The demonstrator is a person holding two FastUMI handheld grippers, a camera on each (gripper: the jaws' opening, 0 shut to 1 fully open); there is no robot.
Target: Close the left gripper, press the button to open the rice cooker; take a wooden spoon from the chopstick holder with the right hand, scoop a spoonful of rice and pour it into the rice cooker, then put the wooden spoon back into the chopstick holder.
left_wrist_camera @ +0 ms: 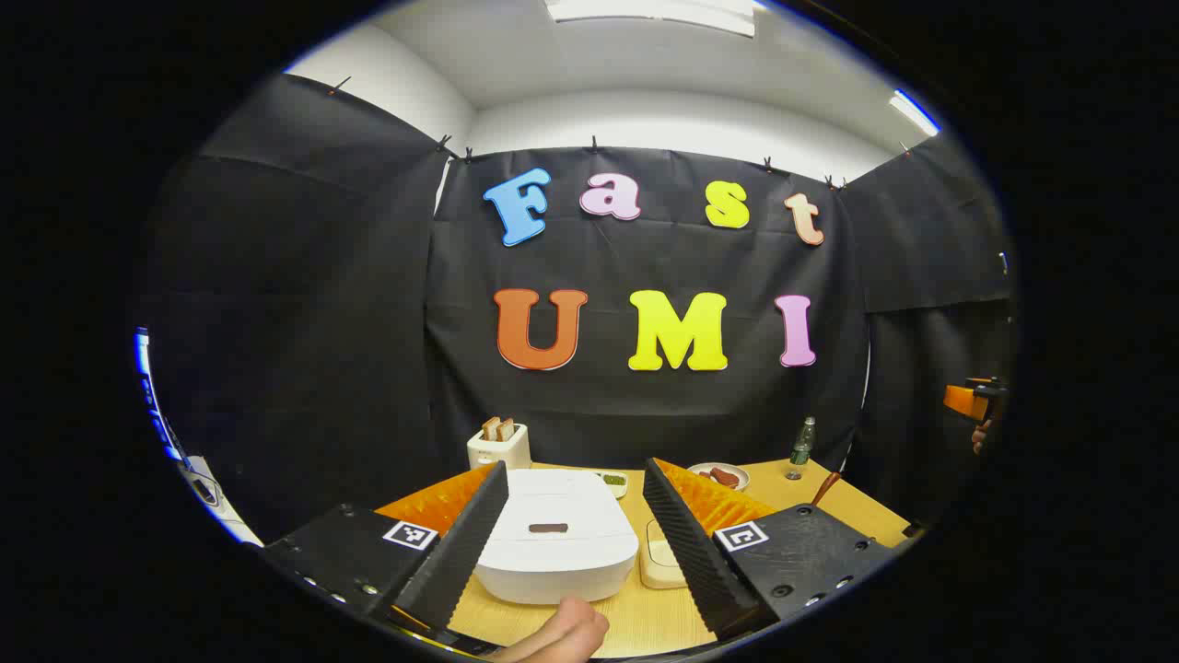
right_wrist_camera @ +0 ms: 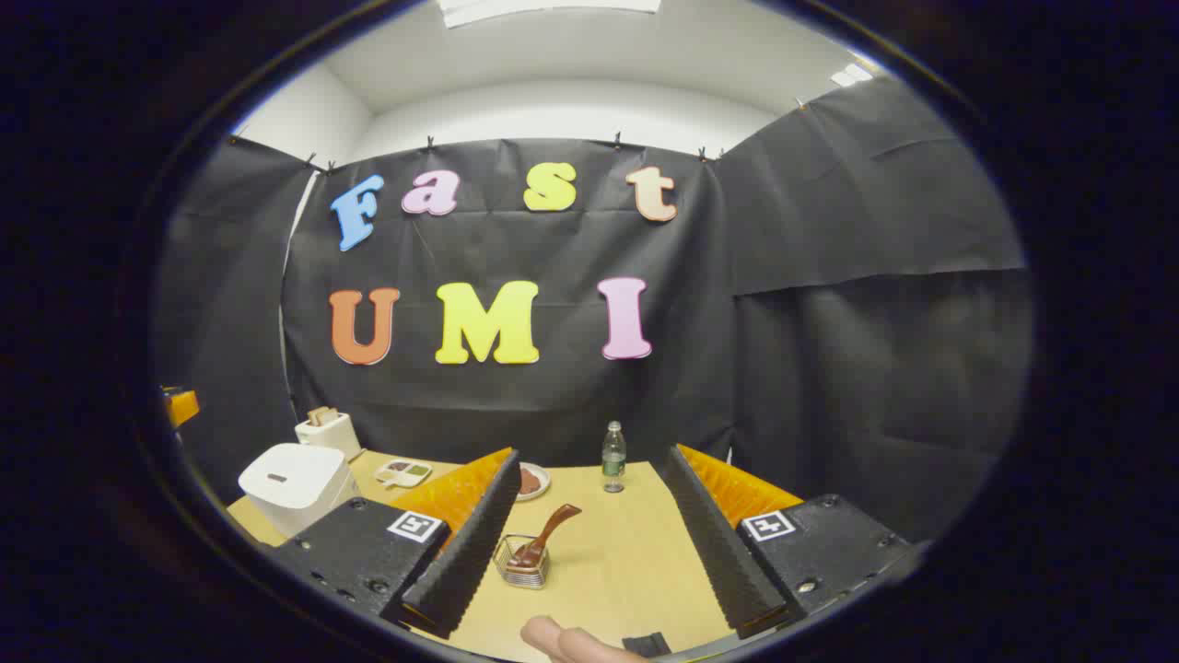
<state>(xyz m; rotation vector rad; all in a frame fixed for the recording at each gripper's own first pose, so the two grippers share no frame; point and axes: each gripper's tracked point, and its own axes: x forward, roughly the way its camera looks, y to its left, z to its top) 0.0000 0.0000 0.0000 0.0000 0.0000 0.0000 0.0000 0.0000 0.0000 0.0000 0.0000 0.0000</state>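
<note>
Both grippers are spread wide, holding nothing. The left gripper (left_wrist_camera: 573,543) frames the lidded rice cooker (left_wrist_camera: 555,545) on the table (left_wrist_camera: 645,622). Beyond the right gripper (right_wrist_camera: 589,543), the wooden spoon (right_wrist_camera: 545,540) leans in the chopstick holder (right_wrist_camera: 523,564).

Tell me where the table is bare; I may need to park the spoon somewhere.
Bare tabletop lies right of the holder with the spoon, in front of the bottle. The left side is crowded: cooker, toaster, tray and plate sit close.
</note>
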